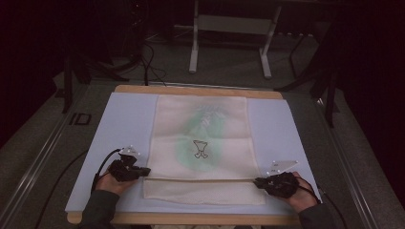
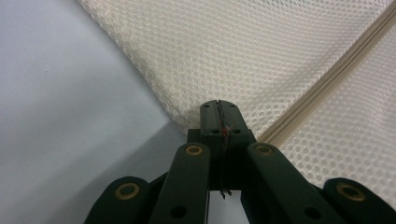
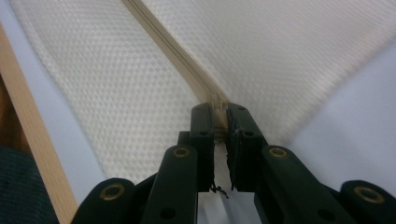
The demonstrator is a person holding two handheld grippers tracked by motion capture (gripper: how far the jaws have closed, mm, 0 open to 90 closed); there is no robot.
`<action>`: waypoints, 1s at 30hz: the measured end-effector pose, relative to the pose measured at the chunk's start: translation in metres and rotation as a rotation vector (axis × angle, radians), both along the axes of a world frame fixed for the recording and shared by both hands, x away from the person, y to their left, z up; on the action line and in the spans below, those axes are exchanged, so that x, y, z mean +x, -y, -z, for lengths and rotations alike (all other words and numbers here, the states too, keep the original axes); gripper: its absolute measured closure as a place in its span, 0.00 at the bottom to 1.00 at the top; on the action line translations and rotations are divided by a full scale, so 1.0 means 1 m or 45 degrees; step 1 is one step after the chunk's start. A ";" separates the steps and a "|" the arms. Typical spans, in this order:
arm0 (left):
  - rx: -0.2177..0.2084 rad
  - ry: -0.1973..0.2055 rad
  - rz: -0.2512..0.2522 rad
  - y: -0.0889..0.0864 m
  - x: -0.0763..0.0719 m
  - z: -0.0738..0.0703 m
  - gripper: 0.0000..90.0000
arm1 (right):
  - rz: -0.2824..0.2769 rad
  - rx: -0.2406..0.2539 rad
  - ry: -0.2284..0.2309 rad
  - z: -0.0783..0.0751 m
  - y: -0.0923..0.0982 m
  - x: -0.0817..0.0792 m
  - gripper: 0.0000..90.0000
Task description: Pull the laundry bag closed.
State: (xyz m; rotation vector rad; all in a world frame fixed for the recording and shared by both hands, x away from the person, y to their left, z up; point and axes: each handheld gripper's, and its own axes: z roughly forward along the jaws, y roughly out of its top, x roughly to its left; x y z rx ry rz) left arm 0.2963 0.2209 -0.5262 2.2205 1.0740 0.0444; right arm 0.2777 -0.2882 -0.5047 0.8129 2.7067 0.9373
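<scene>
A cream mesh bag [image 1: 200, 133] with a green shape inside and a small black drawing lies flat on the pale blue mat [image 1: 119, 124]. A zipper [image 1: 200, 179] runs across it near the front edge. My left gripper [image 1: 145, 171] is shut on the bag's left edge, and its own view shows the mesh [image 2: 224, 46] pinched between the tips [image 2: 218, 105], just beside the zipper [image 2: 327, 79]. My right gripper [image 1: 258, 182] sits at the zipper's right end. Its tips [image 2: 220, 109] close on the zipper's end piece, with the zipper [image 3: 173, 46] running away from them.
The mat lies on a wooden board whose edge [image 1: 191, 218] shows at the front and at the left in the right gripper view [image 3: 28, 116]. White frame legs [image 1: 193, 52] stand on the floor behind the table. Cables trail from both grippers.
</scene>
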 end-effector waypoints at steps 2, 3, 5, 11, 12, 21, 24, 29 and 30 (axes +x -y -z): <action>0.003 0.002 -0.001 0.001 0.000 0.000 1.00 | 0.011 0.018 -0.006 0.000 0.006 0.000 0.92; 0.002 0.002 -0.002 0.001 0.000 0.000 1.00 | 0.009 0.028 -0.007 0.000 0.008 0.000 0.92; 0.003 0.005 -0.002 0.001 0.000 0.000 1.00 | 0.005 0.020 -0.011 0.000 0.008 0.000 0.92; -0.005 0.001 0.003 0.000 0.000 0.000 1.00 | 0.014 0.050 -0.025 0.004 0.007 0.001 0.89; -0.009 0.000 0.003 0.000 0.000 0.000 1.00 | 0.021 0.054 -0.023 0.005 0.008 0.001 0.88; -0.074 -0.022 -0.002 -0.005 0.001 0.000 0.99 | 0.100 0.111 -0.007 0.003 0.016 0.004 0.81; -0.078 -0.017 0.002 -0.006 0.001 0.000 0.99 | 0.134 0.122 0.010 0.002 0.019 0.005 0.79; -0.071 0.024 -0.019 -0.009 -0.001 -0.004 0.99 | 0.215 0.145 0.060 0.001 0.024 0.007 0.76; -0.071 0.024 -0.019 -0.009 -0.001 -0.004 0.99 | 0.215 0.145 0.060 0.001 0.024 0.007 0.76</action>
